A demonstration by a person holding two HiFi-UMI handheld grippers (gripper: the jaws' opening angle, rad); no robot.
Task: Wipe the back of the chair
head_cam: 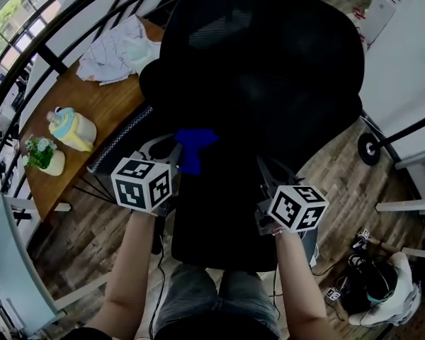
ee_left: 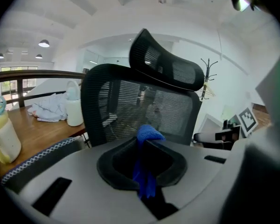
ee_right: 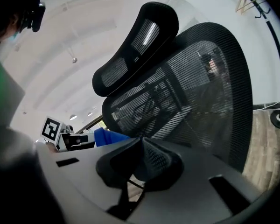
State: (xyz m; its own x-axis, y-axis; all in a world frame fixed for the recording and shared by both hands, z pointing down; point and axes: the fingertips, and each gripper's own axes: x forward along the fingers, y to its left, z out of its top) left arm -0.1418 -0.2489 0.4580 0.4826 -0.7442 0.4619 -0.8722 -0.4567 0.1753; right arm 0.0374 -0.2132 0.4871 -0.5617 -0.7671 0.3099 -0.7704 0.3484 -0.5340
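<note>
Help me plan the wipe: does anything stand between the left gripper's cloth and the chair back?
Nothing visible does. The left gripper is shut on the blue cloth, and the mesh chair back lies straight ahead across open air.

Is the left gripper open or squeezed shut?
Shut. In the left gripper view, the left gripper pinches the blue cloth, which pokes out above the jaws and hangs below them.
</note>
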